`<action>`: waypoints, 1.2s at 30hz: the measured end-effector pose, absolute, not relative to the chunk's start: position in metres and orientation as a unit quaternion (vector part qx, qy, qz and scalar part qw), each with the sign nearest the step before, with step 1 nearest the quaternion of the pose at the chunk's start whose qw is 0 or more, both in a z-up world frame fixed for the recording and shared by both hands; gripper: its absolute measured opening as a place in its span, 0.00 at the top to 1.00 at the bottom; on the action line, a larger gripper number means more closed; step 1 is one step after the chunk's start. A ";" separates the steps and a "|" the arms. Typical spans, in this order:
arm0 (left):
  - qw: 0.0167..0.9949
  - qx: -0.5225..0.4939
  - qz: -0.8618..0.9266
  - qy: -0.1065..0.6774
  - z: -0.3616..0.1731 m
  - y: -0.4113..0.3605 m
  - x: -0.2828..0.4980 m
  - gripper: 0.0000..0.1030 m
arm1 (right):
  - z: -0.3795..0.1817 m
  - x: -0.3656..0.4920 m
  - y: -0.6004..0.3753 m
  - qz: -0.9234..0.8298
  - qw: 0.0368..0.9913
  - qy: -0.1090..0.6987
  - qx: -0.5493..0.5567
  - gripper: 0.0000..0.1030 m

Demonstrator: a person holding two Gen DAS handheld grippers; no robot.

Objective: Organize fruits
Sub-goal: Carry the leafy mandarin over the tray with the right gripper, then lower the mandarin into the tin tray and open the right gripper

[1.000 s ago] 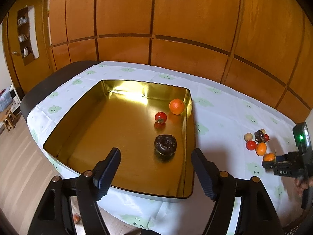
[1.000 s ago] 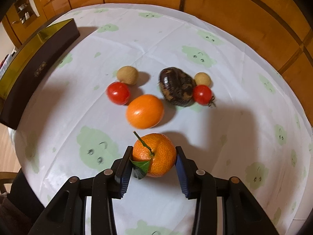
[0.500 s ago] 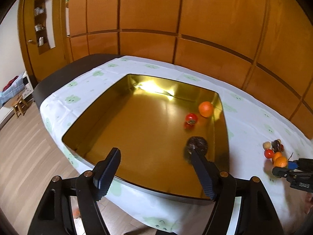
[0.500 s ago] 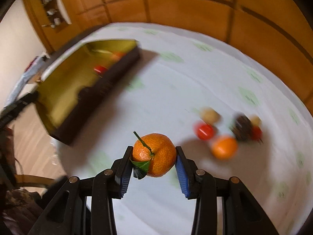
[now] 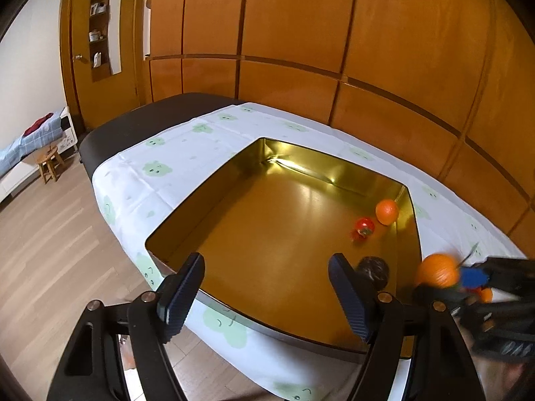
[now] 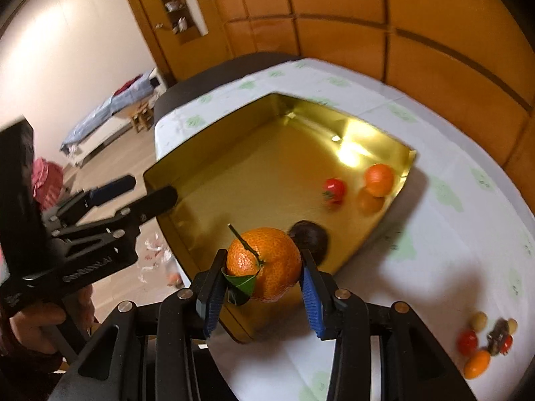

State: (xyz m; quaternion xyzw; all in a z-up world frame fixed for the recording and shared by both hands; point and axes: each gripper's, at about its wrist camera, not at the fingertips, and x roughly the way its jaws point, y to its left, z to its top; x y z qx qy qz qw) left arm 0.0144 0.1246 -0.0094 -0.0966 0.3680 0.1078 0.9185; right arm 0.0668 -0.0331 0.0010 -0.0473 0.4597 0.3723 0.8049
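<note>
My right gripper (image 6: 262,292) clamping the leafy mandarin (image 6: 264,264), now carried from the fruit cluster (image 6: 485,344) to the gold tin (image 6: 207,147), my left gripper (image 5: 267,292) empty, jaws apart, gripper lettering too blurred to read

Three oranges (image 6: 263,264), three tomatoes (image 6: 334,188), two dark fruits (image 6: 309,238), two longans (image 6: 478,320), one tin (image 6: 234,173).

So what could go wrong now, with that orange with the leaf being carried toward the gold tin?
The right gripper pinches the leafy orange only at its sides, so the round fruit might slip out on the way. Released from high up, it could roll across the gold tin and knock the tomato, the other orange or the dark fruit. The left gripper hovers near the tin's edge, so the two tools might bump.
</note>
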 end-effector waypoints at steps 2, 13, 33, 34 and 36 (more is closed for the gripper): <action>0.918 -0.092 0.116 0.367 -0.011 0.127 0.014 0.25 | -0.010 0.068 -0.020 0.373 0.798 0.470 -0.063 0.59; 0.917 -0.092 0.116 0.371 -0.016 0.130 0.015 0.22 | -0.036 0.069 -0.005 0.351 0.792 0.489 -0.107 0.58; 0.920 -0.088 0.105 0.367 -0.011 0.123 0.007 0.19 | -0.036 0.067 -0.007 0.326 0.808 0.479 -0.105 0.56; 0.920 -0.087 0.105 0.367 -0.010 0.122 0.007 0.19 | -0.035 0.066 -0.008 0.326 0.809 0.478 -0.103 0.56; 0.921 -0.086 0.105 0.366 -0.009 0.122 0.006 0.19 | -0.032 0.064 -0.011 0.324 0.813 0.473 -0.099 0.56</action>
